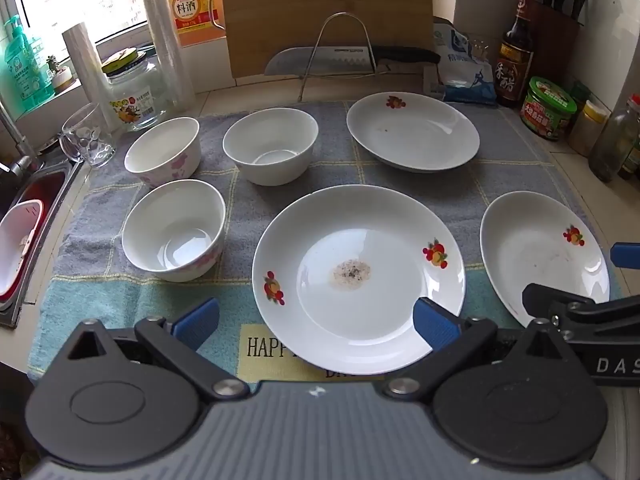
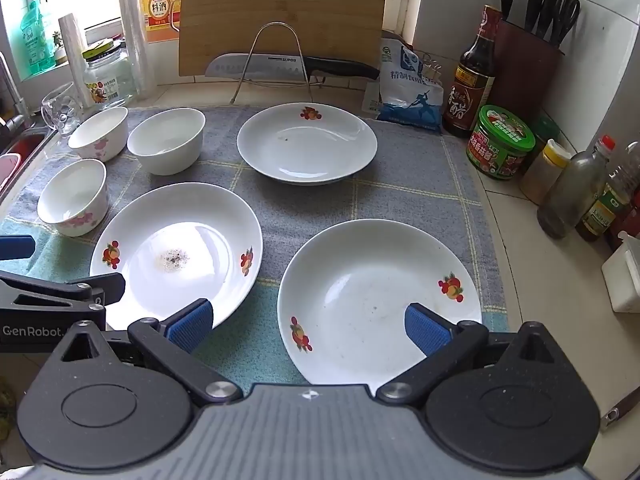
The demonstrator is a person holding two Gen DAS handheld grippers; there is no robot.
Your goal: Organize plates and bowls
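Three white plates with fruit prints lie on a grey and teal cloth point(image 1: 340, 160). The near middle plate point(image 1: 358, 276) has a dirty spot; it also shows in the right wrist view point(image 2: 176, 254). A far plate point(image 1: 412, 130) point(image 2: 307, 142) and a right plate point(image 1: 540, 256) point(image 2: 378, 300) lie apart. Three white bowls stand at the left: near point(image 1: 174, 236) point(image 2: 74, 196), far left point(image 1: 162, 152) point(image 2: 98, 132), far middle point(image 1: 270, 144) point(image 2: 166, 140). My left gripper point(image 1: 316, 320) is open and empty above the near plate's front edge. My right gripper point(image 2: 308, 326) is open and empty above the right plate.
A wire rack point(image 2: 272, 60), a knife point(image 2: 292, 66) and a cutting board point(image 2: 280, 16) stand at the back. Bottles and jars point(image 2: 500, 142) line the right side. A glass mug point(image 1: 86, 140), a jar point(image 1: 130, 92) and the sink point(image 1: 24, 240) are at the left.
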